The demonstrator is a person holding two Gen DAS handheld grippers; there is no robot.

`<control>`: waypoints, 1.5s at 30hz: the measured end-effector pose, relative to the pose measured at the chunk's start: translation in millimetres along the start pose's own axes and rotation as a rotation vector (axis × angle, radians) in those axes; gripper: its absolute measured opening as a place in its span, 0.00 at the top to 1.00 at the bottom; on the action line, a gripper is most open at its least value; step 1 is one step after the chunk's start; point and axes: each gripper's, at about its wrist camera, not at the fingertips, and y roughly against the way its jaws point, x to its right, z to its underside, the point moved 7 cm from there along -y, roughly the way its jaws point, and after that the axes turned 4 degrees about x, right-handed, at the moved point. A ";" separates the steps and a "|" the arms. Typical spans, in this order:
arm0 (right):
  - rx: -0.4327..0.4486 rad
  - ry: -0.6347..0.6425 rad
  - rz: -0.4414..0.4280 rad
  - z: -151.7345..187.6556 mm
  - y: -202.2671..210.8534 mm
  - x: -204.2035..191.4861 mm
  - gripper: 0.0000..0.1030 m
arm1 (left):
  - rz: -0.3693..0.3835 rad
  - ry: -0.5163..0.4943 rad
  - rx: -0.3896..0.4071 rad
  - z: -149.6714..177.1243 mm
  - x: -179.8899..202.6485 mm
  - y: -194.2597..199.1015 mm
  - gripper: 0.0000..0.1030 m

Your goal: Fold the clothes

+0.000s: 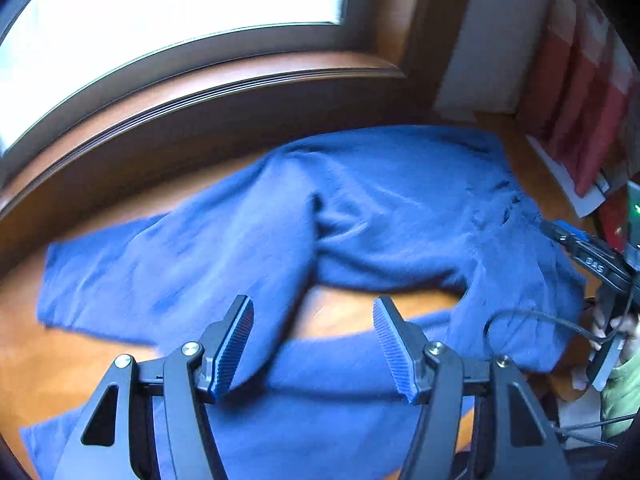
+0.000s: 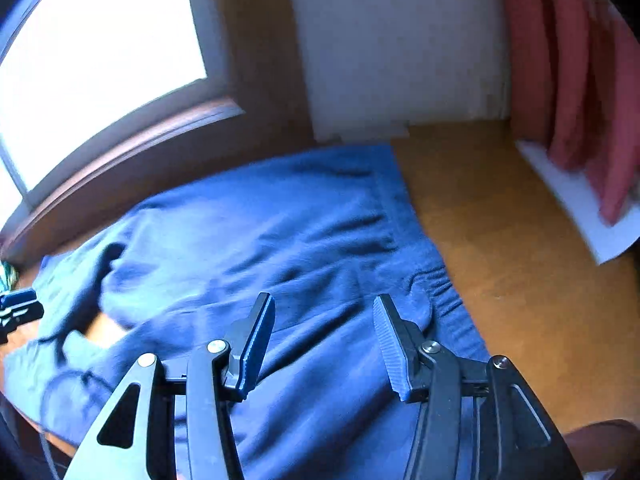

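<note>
A pair of blue trousers [image 1: 248,236] lies spread on the orange wooden table [image 1: 352,312], legs running left and toward me, waistband at the right. My left gripper [image 1: 314,308] is open above the gap between the two legs, holding nothing. In the right wrist view the trousers [image 2: 256,240] fill the left half, with the elastic waistband [image 2: 404,236] beside bare table [image 2: 500,240]. My right gripper [image 2: 324,308] is open just above the fabric near the waistband. The right gripper [image 1: 588,256] also shows at the right edge of the left wrist view, held by a hand [image 1: 608,328].
A wooden window sill [image 1: 208,96] and bright window run along the far side of the table. A white wall panel [image 2: 400,52] stands at the back. Red folders [image 2: 580,100] lean on white paper [image 2: 580,208] at the right. A cable [image 1: 536,316] trails over the trousers.
</note>
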 end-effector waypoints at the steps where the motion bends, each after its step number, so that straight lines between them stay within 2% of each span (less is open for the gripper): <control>1: 0.014 0.023 0.012 2.8 7.5 -9.9 0.50 | -0.002 -0.005 0.005 5.8 -8.3 7.0 0.42; 4: 0.023 0.053 0.029 17.7 40.6 -52.0 0.49 | -0.012 -0.018 0.018 22.6 -35.6 24.8 0.42; 8: 0.007 0.070 -0.014 40.9 58.1 -115.1 0.49 | 0.002 0.006 0.036 45.9 -79.9 65.2 0.41; 11: -0.006 0.081 -0.061 58.6 62.1 -163.2 0.49 | -0.021 0.012 0.033 65.2 -115.4 98.0 0.41; 15: -0.036 0.096 -0.144 78.7 61.9 -225.6 0.49 | -0.055 0.037 0.028 87.4 -152.5 118.4 0.41; 22: -0.079 0.195 -0.239 88.2 51.8 -298.4 0.49 | -0.102 0.111 0.018 111.5 -197.9 129.5 0.41; 30: -0.115 0.254 -0.324 90.8 32.7 -345.7 0.49 | -0.133 0.167 0.004 122.3 -223.1 129.3 0.41; 37: -0.137 0.266 -0.362 86.9 15.4 -365.0 0.49 | -0.160 0.177 -0.032 110.9 -234.9 112.7 0.41; 45: -0.173 0.244 -0.335 91.7 1.0 -382.2 0.49 | -0.140 0.146 -0.066 107.8 -244.6 96.4 0.41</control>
